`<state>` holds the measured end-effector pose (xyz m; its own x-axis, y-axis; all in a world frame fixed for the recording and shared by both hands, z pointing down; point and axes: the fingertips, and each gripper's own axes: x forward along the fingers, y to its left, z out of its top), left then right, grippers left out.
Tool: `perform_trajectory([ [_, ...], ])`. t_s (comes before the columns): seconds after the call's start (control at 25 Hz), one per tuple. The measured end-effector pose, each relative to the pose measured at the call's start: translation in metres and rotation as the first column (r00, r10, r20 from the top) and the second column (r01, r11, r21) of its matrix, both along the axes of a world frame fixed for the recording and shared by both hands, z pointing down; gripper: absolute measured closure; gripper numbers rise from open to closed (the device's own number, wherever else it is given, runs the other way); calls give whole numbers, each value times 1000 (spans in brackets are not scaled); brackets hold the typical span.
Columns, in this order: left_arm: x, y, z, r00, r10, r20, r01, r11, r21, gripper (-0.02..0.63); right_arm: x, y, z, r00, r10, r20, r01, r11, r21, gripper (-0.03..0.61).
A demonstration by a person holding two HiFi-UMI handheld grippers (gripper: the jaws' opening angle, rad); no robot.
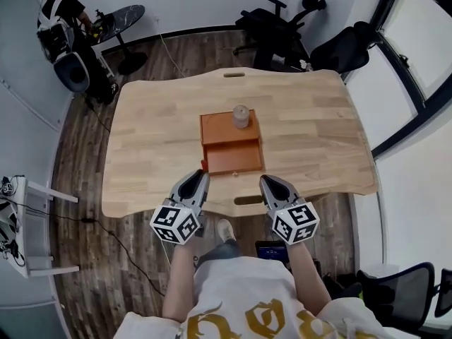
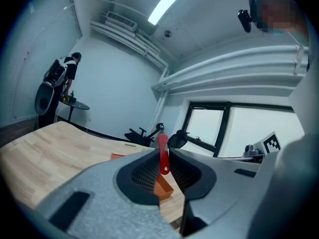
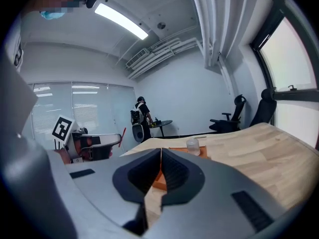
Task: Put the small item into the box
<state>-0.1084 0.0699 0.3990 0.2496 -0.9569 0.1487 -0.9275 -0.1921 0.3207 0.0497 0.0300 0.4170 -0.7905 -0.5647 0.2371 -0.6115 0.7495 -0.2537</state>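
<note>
Clamping left gripper (image 1: 200, 176): jaws pinch small red item (image 2: 163, 154), upright between the pads.
Box (image 1: 227, 128): orange, on the table (image 1: 155, 140), just ahead of both grippers.
Drawer (image 1: 234, 158): pulled out toward the grippers, only its bare orange floor showing.
Jar (image 1: 241, 116): clear, standing on the box's top, beyond the drawer.
Right gripper (image 1: 268, 181): jaws pressed together, pointing at the box's right side.

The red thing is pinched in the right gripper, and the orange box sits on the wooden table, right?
No, the left gripper pinches the red thing; the left gripper view shows it. The orange box does sit on the wooden table.
</note>
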Motion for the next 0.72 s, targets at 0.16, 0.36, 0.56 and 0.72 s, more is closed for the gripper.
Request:
perform_trajectory([
  [0.16, -31, -44, 2, 1000, 13, -10, -13, 1000, -2, 557, -34, -40, 6, 1000, 1, -20, -1, 1000, -11, 566],
  [0.36, -49, -84, 10, 998, 51, -28, -51, 999, -12, 557, -55, -73, 16, 999, 36, -30, -37, 999, -31, 566],
  [0.56, -47, -109, 15, 995, 85, -52, -86, 996, -19, 557, -55, -87, 21, 997, 72, -37, -73, 996, -42, 566],
  [0.72, -30, -120, 16, 990, 129, -49, -130, 991, -19, 557, -44, -95, 25, 993, 104, -50, -106, 993, -49, 566],
])
